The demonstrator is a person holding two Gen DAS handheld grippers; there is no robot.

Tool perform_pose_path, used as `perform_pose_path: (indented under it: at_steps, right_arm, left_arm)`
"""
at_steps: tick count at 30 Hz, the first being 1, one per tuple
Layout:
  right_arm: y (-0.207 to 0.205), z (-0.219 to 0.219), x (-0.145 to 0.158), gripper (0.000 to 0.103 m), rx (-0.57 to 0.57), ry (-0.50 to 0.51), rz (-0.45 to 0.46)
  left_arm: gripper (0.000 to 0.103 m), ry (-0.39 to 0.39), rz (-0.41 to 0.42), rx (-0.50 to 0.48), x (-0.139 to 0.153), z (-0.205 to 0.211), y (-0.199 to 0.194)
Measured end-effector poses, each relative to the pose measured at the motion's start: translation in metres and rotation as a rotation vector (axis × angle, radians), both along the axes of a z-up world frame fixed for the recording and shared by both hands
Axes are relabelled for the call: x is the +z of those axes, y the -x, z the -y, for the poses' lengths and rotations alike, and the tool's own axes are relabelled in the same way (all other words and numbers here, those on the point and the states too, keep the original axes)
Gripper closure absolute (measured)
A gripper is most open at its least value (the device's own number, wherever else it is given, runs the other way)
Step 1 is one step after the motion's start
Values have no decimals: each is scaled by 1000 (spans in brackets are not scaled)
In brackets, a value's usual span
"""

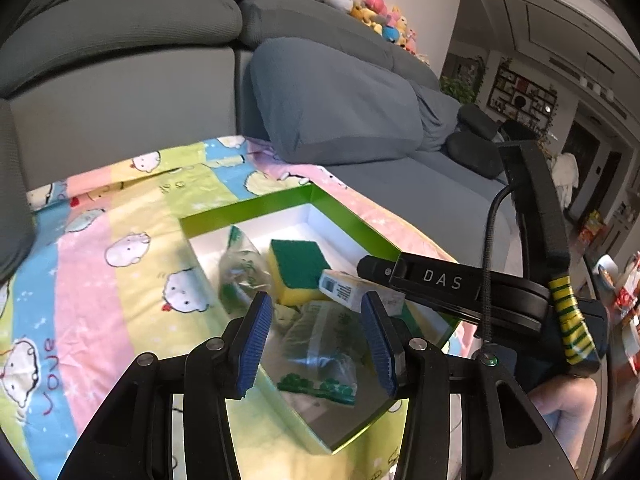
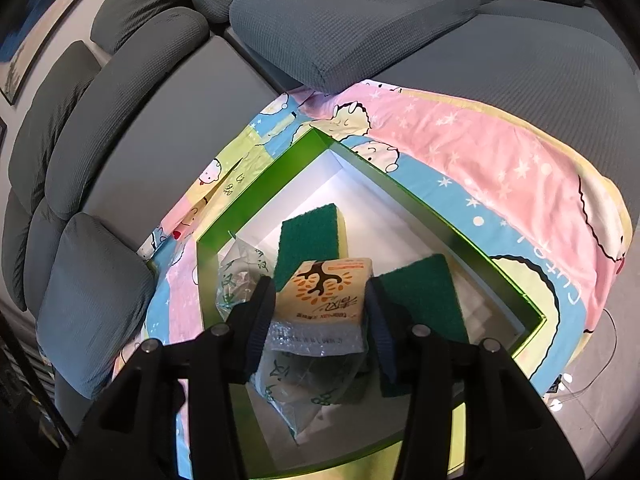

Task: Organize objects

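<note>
right wrist: right tool (image 2: 320, 304) clamps a tissue pack (image 2: 326, 292) above the green box (image 2: 256, 196); left tool (image 1: 316, 336) gapes empty.

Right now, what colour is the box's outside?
Bright green cardboard box, white inside; clearest in the right wrist view.

I count one green box (image 2: 404, 196) on one patterned blanket (image 2: 500, 168). I count two green-and-yellow sponges: one (image 2: 308, 236) at the back, one (image 2: 424, 296) on the right. I count two clear printed bags (image 1: 240, 268) (image 1: 324, 344), one tissue pack (image 2: 328, 292), and two grippers (image 1: 316, 340) (image 2: 320, 320).
</note>
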State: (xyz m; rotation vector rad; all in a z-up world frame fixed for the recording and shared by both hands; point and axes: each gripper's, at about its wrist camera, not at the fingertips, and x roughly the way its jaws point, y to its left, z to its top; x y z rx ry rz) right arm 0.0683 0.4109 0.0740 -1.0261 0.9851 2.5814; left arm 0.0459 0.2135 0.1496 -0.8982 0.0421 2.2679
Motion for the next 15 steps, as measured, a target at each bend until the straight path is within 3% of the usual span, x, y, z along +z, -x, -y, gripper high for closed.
perform_pose_path:
  at_steps: [6, 10, 15]
  right_arm:
    - [-6, 10, 13, 54, 10, -23, -39]
    - [-9, 18, 21, 49, 17, -46, -54]
    - [-14, 24, 28, 44, 19, -78, -59]
  left_arm:
    - [56, -11, -38, 9, 16, 13, -10]
    - [36, -30, -58, 24, 24, 21, -15]
    - [34, 21, -104, 37, 27, 28, -20]
